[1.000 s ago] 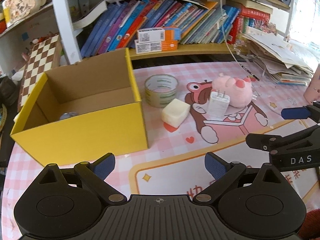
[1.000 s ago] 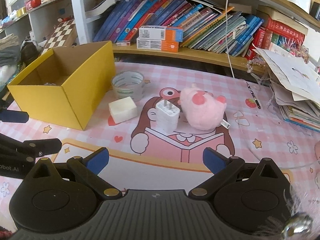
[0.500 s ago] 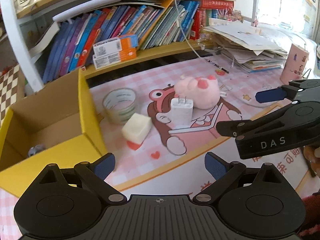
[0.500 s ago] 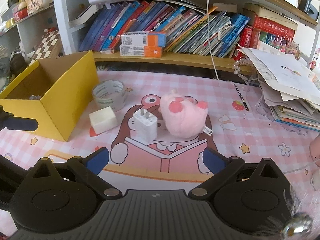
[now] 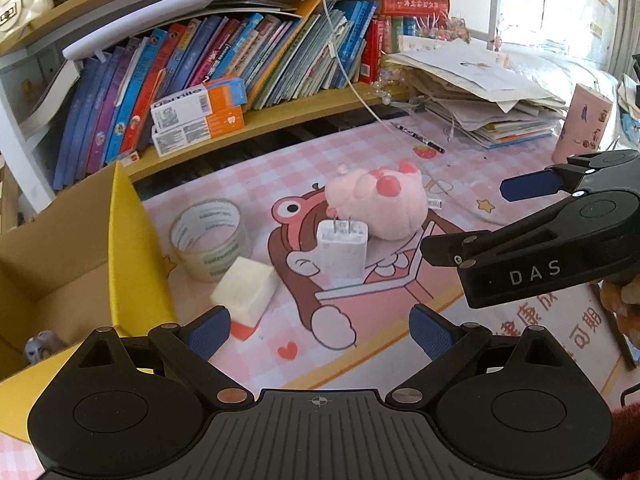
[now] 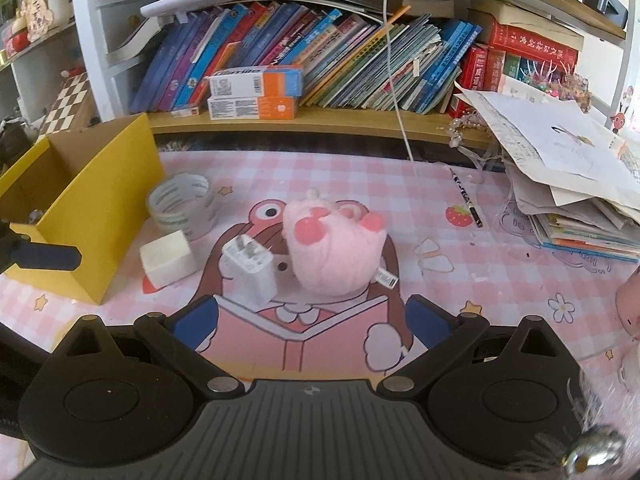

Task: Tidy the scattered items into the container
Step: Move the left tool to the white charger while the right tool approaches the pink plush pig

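Currently both grippers hang above the near edge of the tabletop [image 6: 500, 240], which is covered by a pink checked mat with a cartoon print. Left gripper [image 5: 319, 330]: fingers spread wide apart, nothing between them. Right gripper [image 6: 312, 318]: fingers likewise spread wide, empty; in the left wrist view it enters from the right side, its blue pads apart. Yellow cardboard box [image 6: 86, 208] stands open-topped toward the left edge of the tabletop; a small greyish item [image 5: 44, 342] lies on its floor, identity not discernible. Clear tape roll [image 5: 210, 238] lies flat just beside the box's right wall. White foam block [image 5: 246, 290] sits just in front of the tape roll, touching or nearly touching it; cannot tell which. White plug adapter [image 6: 250, 270] stands tilted with prongs up, near the middle of the tabletop, leaning against or just beside the pink plush toy [image 6: 334, 252], which lies to its right. A black pen [image 6: 466, 198] lies toward the far edge, right of the plush. A stack of papers and books [image 6: 568, 184] occupies the far right corner. A bookshelf [image 6: 320, 68] runs along the far edge.
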